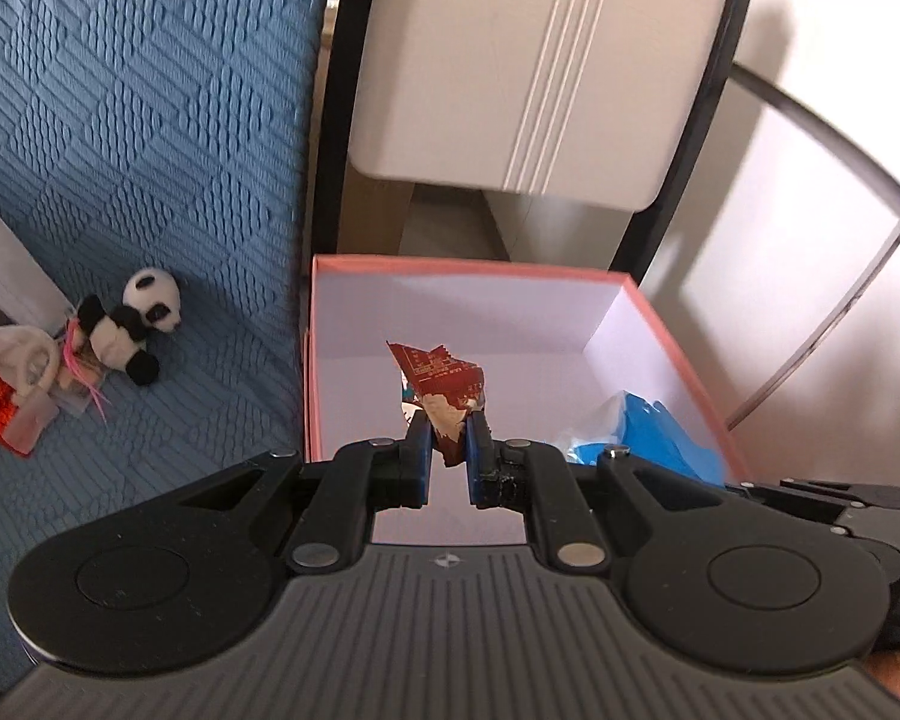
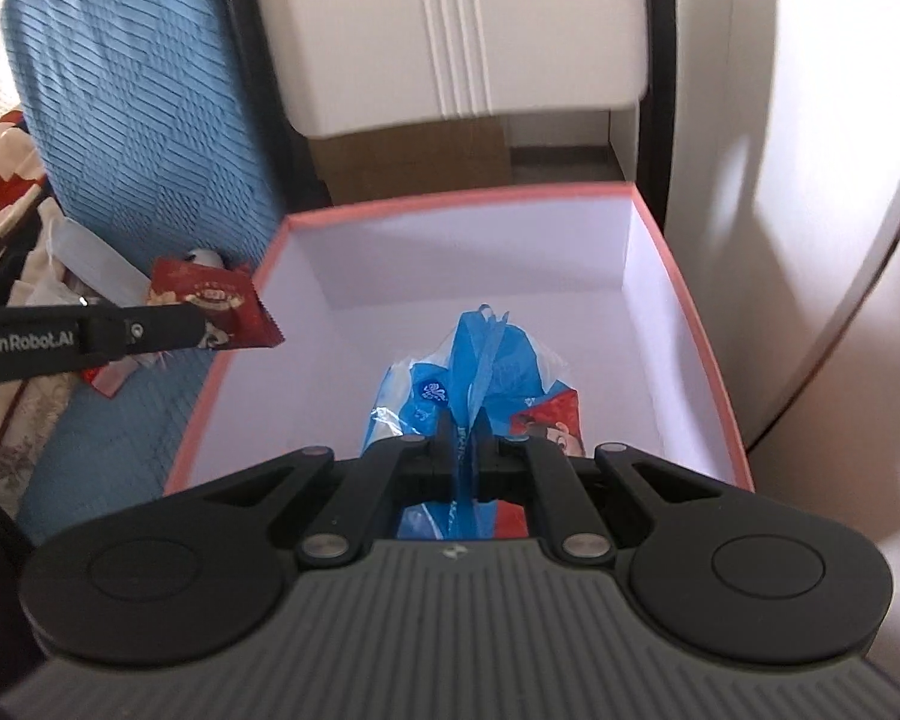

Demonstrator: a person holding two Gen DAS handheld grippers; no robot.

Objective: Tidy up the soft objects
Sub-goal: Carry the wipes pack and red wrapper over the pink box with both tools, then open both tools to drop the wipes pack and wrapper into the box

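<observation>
Over the box, left wrist view: the left gripper was clenched on a crumpled red foil snack packet, its blue pads pinching the packet's lower end.
Box: a pink-rimmed cardboard box with white inner walls lay below and beyond the packet, beside a blue quilted bedspread.
Box contents: a blue and clear plastic bag showed at the near right.
Bedspread: a small black-and-white panda plush toy lay well left of the box, near a heap of small items.
Packet writing: printed text, too small to read.
Right wrist view: the right gripper was closed tight on the blue and clear plastic bag, holding it inside the box.
Bag mark: a round white logo, unreadable.
Beside the bag: a second red packet lay touching it in the box.
Left gripper: at the left, over the box's left rim, holding the red packet.
Writing: "GenRobot.AI" on its side.
</observation>
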